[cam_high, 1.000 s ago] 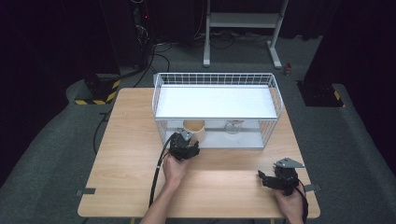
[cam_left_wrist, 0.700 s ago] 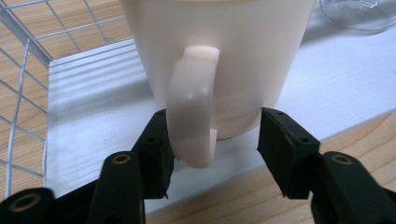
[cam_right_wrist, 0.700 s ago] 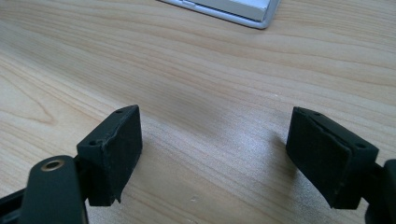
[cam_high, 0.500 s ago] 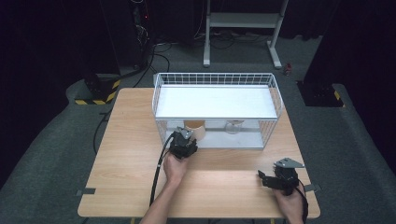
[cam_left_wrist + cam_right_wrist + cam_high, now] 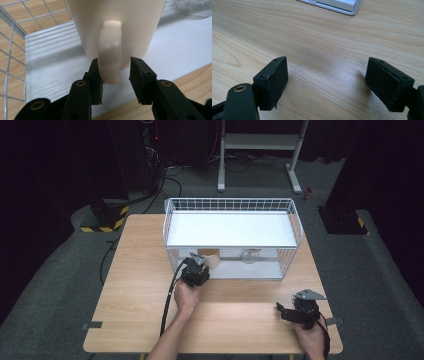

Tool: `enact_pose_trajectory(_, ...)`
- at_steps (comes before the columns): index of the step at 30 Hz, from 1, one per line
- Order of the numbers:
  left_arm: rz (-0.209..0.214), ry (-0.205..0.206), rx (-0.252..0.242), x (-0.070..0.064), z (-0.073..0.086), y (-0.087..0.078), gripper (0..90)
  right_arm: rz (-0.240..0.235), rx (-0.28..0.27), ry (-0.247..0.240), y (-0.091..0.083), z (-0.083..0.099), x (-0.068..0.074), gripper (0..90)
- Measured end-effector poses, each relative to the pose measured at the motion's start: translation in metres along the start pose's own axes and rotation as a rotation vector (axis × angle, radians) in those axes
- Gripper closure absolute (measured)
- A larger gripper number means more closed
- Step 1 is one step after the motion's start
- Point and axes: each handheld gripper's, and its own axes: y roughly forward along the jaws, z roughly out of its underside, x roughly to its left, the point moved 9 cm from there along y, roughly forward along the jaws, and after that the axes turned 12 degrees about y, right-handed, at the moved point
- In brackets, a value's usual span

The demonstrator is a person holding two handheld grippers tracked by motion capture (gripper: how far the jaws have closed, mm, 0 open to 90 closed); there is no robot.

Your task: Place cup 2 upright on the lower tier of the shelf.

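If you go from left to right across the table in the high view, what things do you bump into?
Left gripper → beige mug → clear glass → right gripper.

You are working in a lab or recording studio, not a home: your wooden table (image 5: 135, 285) stands on grey carpet (image 5: 65, 270) ringed by black darkness, with cables (image 5: 160, 175) trailing across the floor, yellow-and-black hazard tape (image 5: 105, 227) and a white metal stand (image 5: 260, 150) behind.
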Motion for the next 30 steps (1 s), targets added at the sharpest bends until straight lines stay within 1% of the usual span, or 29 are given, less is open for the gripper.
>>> enact_pose_trajectory(3, 0.003, -0.016, -0.001, 0.001, 0.000, 0.002, 66.2, 0.000, 0.000, 0.000, 0.000, 0.000, 0.000, 18.5)
enact_pose_trajectory(4, 0.015, -0.022, -0.004, 0.000, -0.001, 0.003, 66.8, 0.000, 0.000, 0.000, 0.000, 0.000, 0.000, 18.5)
enact_pose_trajectory(5, 0.015, -0.023, -0.004, 0.001, -0.001, 0.003, 67.4, 0.000, 0.000, 0.000, 0.000, 0.000, 0.000, 18.5)
enact_pose_trajectory(6, 0.013, -0.017, -0.008, 0.002, -0.001, 0.004, 68.0, 0.000, 0.000, 0.000, 0.000, 0.000, 0.000, 18.5)
enact_pose_trajectory(7, 0.020, -0.036, -0.003, 0.001, -0.001, 0.005, 68.3, 0.000, 0.000, 0.000, 0.000, 0.000, 0.000, 18.5)
enact_pose_trajectory(8, 0.017, -0.031, -0.001, 0.001, 0.000, 0.005, 68.6, 0.000, 0.000, 0.000, 0.000, 0.000, 0.000, 18.5)
enact_pose_trajectory(9, 0.027, -0.034, 0.001, 0.000, 0.000, 0.006, 69.1, 0.000, 0.000, 0.000, 0.000, 0.000, 0.000, 18.5)
enact_pose_trajectory(10, 0.026, -0.041, 0.000, 0.000, 0.000, 0.007, 69.6, 0.000, 0.000, 0.000, 0.000, 0.000, 0.000, 18.5)
enact_pose_trajectory(11, 0.021, -0.036, 0.006, 0.001, 0.001, 0.006, 70.2, 0.000, 0.000, 0.000, 0.000, 0.000, 0.000, 18.5)
enact_pose_trajectory(12, 0.030, -0.050, 0.001, 0.000, 0.001, 0.007, 71.4, 0.000, 0.000, 0.000, 0.000, 0.000, 0.000, 18.5)
enact_pose_trajectory(13, 0.038, -0.048, -0.005, 0.001, 0.001, 0.009, 72.9, 0.000, 0.000, 0.000, 0.000, 0.000, 0.000, 18.5)
enact_pose_trajectory(15, 0.043, -0.069, -0.005, 0.002, 0.001, 0.011, 75.5, 0.000, 0.000, 0.000, 0.000, 0.000, 0.000, 18.5)
enact_pose_trajectory(19, 0.050, -0.060, 0.009, 0.003, 0.003, 0.014, 78.0, 0.000, 0.000, 0.000, 0.000, 0.000, 0.000, 18.5)
enact_pose_trajectory(20, 0.039, -0.060, 0.009, 0.004, 0.003, 0.014, 78.1, 0.000, 0.000, 0.001, 0.000, 0.000, 0.000, 18.5)
enact_pose_trajectory(21, 0.038, -0.065, 0.013, 0.005, 0.003, 0.014, 78.2, 0.000, 0.000, 0.000, 0.000, 0.000, 0.000, 18.5)
enact_pose_trajectory(22, 0.047, -0.073, 0.013, 0.003, 0.002, 0.015, 78.3, 0.000, 0.000, 0.001, 0.000, 0.000, 0.000, 18.5)
enact_pose_trajectory(23, 0.036, -0.065, 0.022, 0.005, 0.002, 0.015, 78.3, 0.000, 0.000, 0.000, 0.000, 0.000, 0.000, 18.5)
enact_pose_trajectory(24, 0.034, -0.065, 0.026, 0.004, 0.001, 0.016, 78.3, 0.000, 0.000, 0.000, 0.000, 0.000, 0.000, 18.5)
enact_pose_trajectory(25, 0.037, -0.044, 0.030, 0.005, 0.000, 0.016, 78.4, 0.000, 0.000, 0.001, 0.000, 0.000, 0.000, 18.5)
enact_pose_trajectory(26, 0.048, -0.053, 0.028, 0.003, -0.001, 0.017, 78.4, 0.000, 0.000, 0.000, 0.000, 0.000, 0.000, 18.5)
enact_pose_trajectory(27, 0.050, -0.057, 0.029, 0.004, -0.001, 0.018, 78.4, 0.000, 0.000, 0.001, 0.000, 0.000, 0.000, 18.5)
enact_pose_trajectory(28, 0.048, -0.063, 0.028, 0.004, -0.002, 0.019, 78.4, 0.000, 0.000, 0.001, 0.000, 0.000, 0.000, 18.5)
enact_pose_trajectory(30, 0.035, -0.055, 0.034, 0.006, -0.003, 0.020, 78.5, 0.000, 0.000, 0.001, 0.000, 0.000, 0.000, 18.5)
